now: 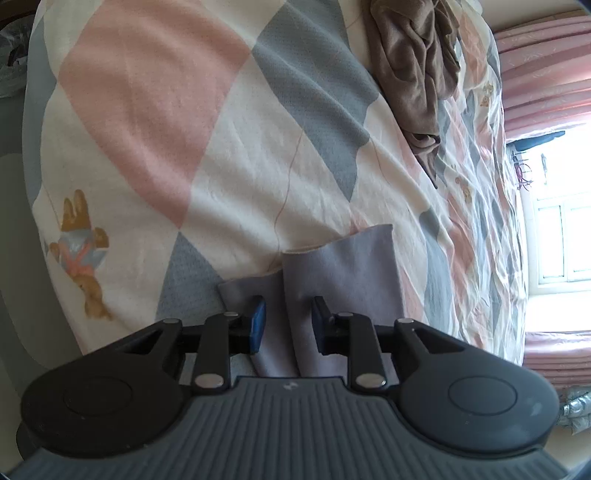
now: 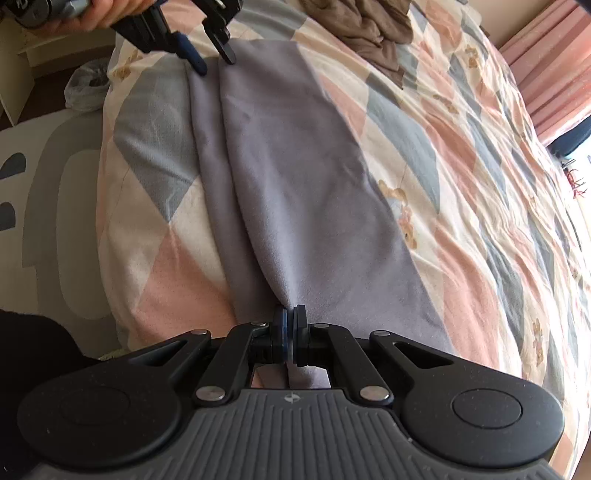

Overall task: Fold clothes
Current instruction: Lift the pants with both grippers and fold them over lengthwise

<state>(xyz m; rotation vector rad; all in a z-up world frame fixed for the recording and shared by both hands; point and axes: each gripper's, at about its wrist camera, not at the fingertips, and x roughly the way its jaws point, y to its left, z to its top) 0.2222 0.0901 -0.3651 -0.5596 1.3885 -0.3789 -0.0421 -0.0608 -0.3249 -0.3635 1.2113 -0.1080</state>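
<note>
A long lavender cloth [image 2: 295,166] lies lengthwise on the bed, with a raised fold running along its left side. My right gripper [image 2: 290,314] is shut on the near end of that fold, pads pinched together with the fabric between them. At the far end, my left gripper [image 2: 214,62], held by a person's hand [image 2: 103,11], straddles the same fold. In the left wrist view the left gripper [image 1: 288,314] stands open; the ridge of the lavender cloth [image 1: 351,266] rises between its blue pads [image 1: 258,321] without being squeezed.
The bed carries a quilt [image 1: 147,110] of pink, grey and cream diamonds. A crumpled brown garment [image 1: 417,62] lies farther up it. Pink curtains [image 1: 546,74] and a bright window [image 1: 561,243] are beyond. A plastic bag [image 2: 86,88] and a rug [image 2: 48,203] lie on the floor beside the bed.
</note>
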